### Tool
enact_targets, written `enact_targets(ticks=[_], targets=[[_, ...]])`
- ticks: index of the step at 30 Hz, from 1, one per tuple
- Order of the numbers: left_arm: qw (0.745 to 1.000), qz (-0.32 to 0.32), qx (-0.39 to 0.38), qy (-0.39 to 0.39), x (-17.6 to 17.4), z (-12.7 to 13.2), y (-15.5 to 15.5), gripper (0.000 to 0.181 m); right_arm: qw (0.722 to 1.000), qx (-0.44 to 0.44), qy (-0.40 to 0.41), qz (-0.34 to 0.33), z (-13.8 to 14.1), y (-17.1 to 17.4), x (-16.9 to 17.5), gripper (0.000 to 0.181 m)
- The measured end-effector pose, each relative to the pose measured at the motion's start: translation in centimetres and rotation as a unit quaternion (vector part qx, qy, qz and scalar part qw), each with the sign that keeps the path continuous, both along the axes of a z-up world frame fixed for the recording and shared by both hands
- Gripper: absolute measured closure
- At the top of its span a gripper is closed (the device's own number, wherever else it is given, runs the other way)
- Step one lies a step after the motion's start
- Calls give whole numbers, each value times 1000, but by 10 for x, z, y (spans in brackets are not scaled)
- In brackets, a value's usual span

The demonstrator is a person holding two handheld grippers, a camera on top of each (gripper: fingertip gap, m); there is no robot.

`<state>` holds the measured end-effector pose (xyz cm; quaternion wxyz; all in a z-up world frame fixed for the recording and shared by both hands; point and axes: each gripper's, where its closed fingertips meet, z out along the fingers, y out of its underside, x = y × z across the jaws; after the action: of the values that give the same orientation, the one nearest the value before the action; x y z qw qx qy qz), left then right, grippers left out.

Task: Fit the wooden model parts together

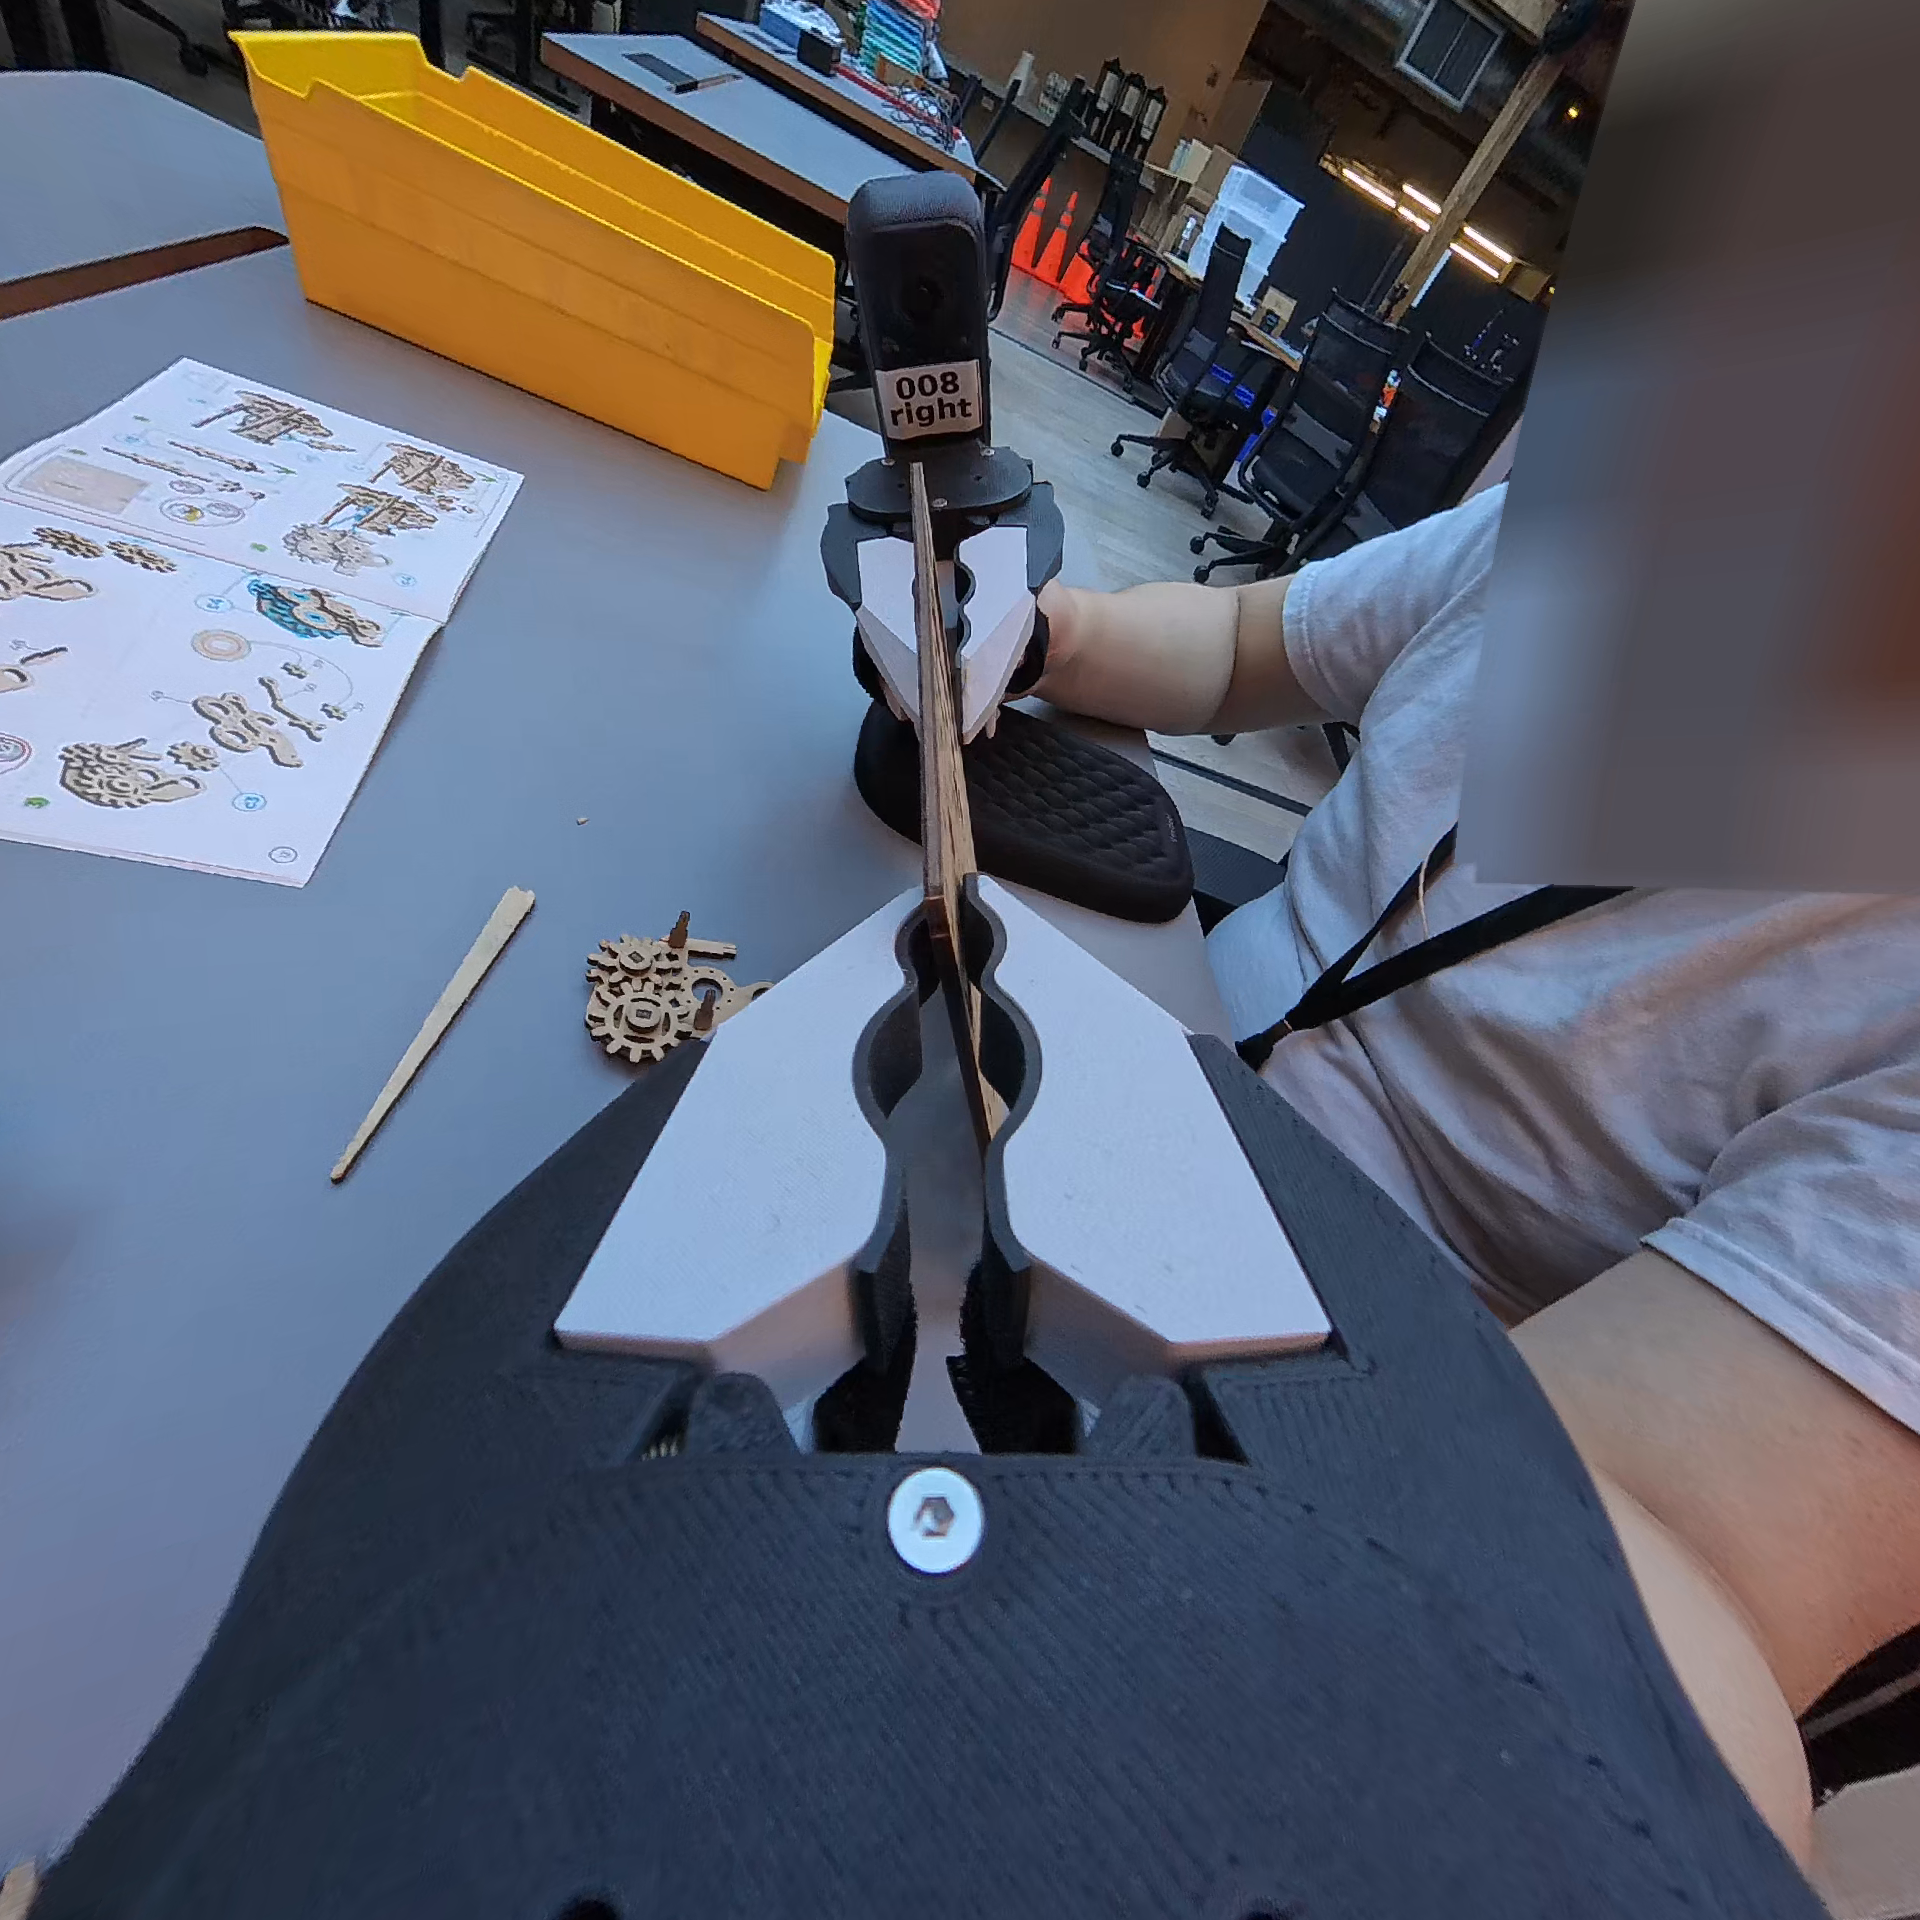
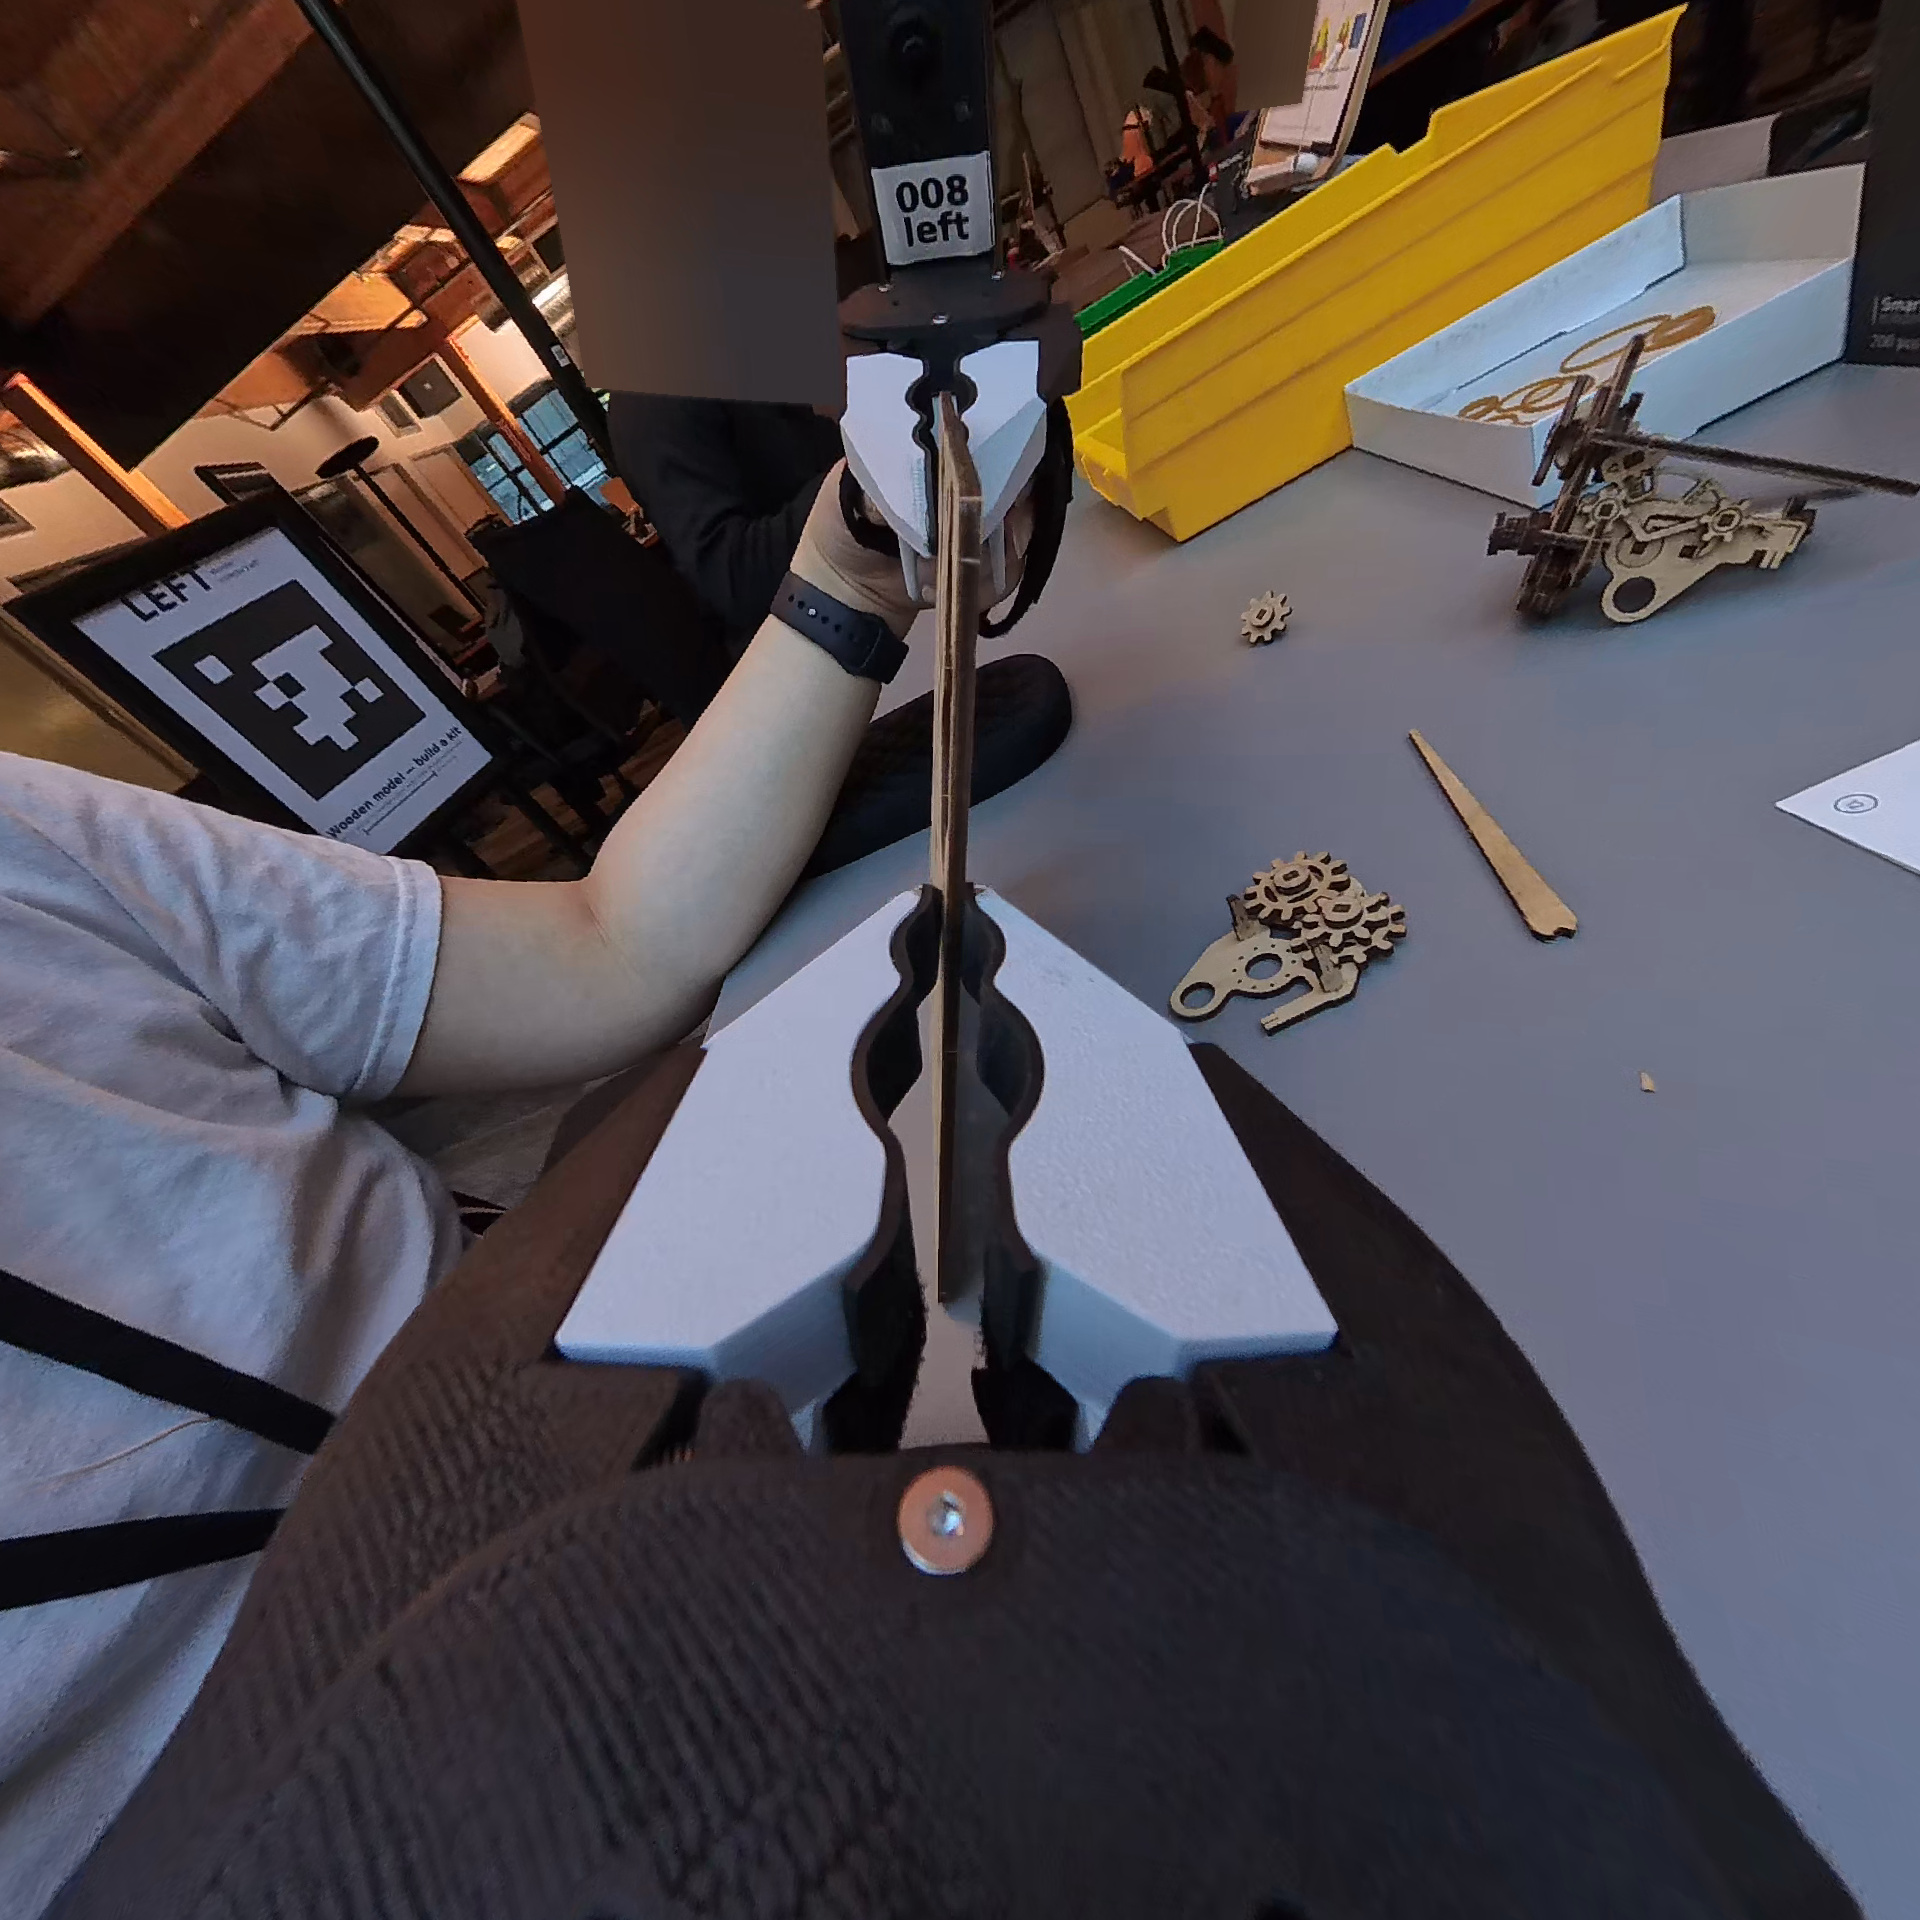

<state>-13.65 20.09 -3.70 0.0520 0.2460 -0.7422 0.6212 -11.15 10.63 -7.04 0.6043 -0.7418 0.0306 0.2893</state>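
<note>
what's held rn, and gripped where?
One thin wooden sheet, seen edge-on: left gripper clamps one end, right gripper the opposite end.

1. Big open workshop space with a wood-plank floor (image 1: 1081, 436) and a grey table (image 1: 644, 727) up front.
2. Black office chairs (image 1: 1340, 416) sit in rows, with orange traffic cones (image 1: 1049, 234) behind them.
3. Strip lights (image 1: 1403, 197) glow up high beside a slanted wooden post (image 1: 1475, 177).
4. Paned windows (image 2: 520, 436) sit under warm brown ceiling beams (image 2: 62, 416).
5. A framed black-and-white marker sign (image 2: 281, 686) stands on the floor.
</note>
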Motion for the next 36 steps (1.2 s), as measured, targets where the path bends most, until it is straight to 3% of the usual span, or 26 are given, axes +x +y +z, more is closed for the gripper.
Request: enact_targets(ticks=[9, 15, 36], targets=[[999, 8, 5, 45, 12, -13, -7, 174, 999, -24, 11, 25, -4, -15, 22, 180], [998, -2, 14, 59, 15, -20, -14, 180, 998, -22, 37, 38, -8, -20, 29, 180], [995, -4, 35, 98, 16, -36, -16, 177, 997, -19, 57, 45, -9, -22, 35, 180]])
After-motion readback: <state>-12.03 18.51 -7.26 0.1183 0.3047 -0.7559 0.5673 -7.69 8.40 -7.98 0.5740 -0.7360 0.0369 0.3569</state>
